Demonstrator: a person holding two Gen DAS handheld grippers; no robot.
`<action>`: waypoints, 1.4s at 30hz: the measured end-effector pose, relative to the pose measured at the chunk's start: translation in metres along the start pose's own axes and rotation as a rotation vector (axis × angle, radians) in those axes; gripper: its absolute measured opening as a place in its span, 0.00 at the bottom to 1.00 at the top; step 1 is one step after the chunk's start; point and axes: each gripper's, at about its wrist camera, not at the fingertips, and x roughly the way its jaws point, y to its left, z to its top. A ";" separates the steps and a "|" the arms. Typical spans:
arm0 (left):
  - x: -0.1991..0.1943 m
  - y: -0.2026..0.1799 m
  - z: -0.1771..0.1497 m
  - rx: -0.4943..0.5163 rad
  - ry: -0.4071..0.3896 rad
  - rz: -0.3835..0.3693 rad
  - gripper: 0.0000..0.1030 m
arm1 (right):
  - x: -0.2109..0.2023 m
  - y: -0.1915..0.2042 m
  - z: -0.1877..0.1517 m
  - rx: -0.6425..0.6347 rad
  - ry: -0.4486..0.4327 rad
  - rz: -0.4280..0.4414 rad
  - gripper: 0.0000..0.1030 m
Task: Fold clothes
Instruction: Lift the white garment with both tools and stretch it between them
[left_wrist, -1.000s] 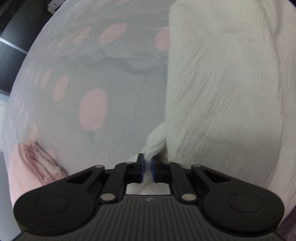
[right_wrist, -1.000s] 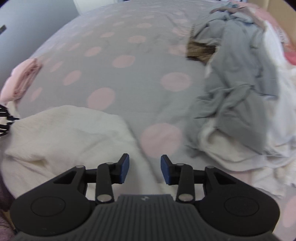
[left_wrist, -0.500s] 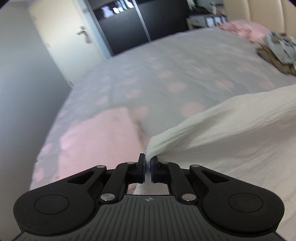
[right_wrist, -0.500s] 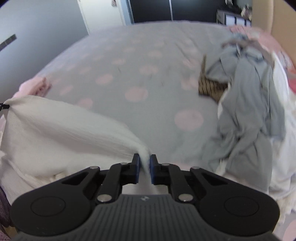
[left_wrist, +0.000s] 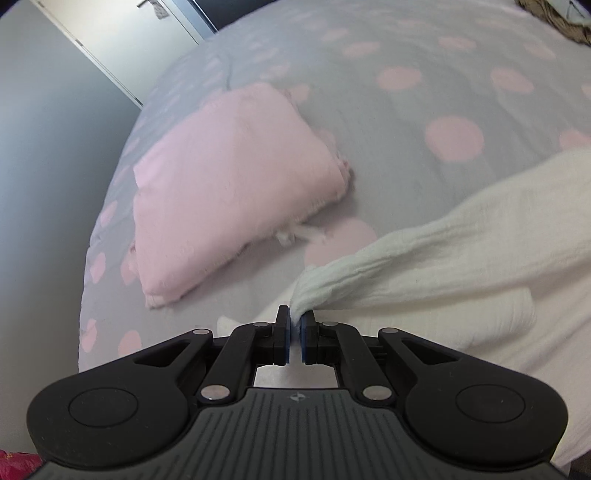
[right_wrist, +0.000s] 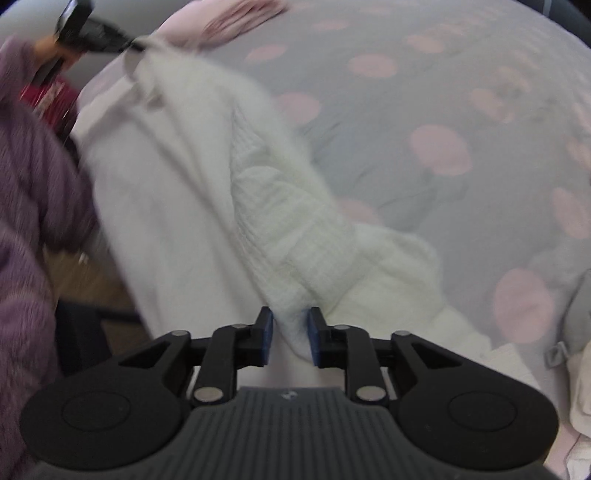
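Observation:
A white crinkled garment (left_wrist: 461, 266) lies on the bed and is stretched between my two grippers. My left gripper (left_wrist: 294, 326) is shut on one bunched corner of it, just in front of a folded pink garment (left_wrist: 236, 177). In the right wrist view the white garment (right_wrist: 207, 192) runs up from my right gripper (right_wrist: 290, 328) to the left gripper (right_wrist: 92, 33) at the top left. The right jaws are opening, and a thick fold of the white cloth fills the gap between them and touches both pads.
The bed cover (right_wrist: 424, 92) is grey with pink dots. A purple fleece sleeve (right_wrist: 26, 192) fills the left edge of the right wrist view, with wooden floor below it. Grey clothing (right_wrist: 580, 306) sits at the right edge. A brown patterned item (left_wrist: 554, 22) lies far back.
Both grippers have swung and rolled, carrying the white garment toward the folded pink one. The right jaws closed on the cloth and now stand wider apart than half a second ago.

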 end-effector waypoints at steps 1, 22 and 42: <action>0.001 0.000 -0.003 0.004 0.005 -0.003 0.03 | -0.004 0.001 0.000 -0.007 -0.006 0.000 0.24; 0.018 -0.002 -0.011 0.026 0.048 -0.024 0.03 | 0.027 -0.080 0.034 -0.035 0.010 -0.180 0.47; -0.049 0.033 0.039 -0.231 -0.279 0.066 0.03 | -0.069 -0.082 0.037 0.101 -0.253 -0.611 0.06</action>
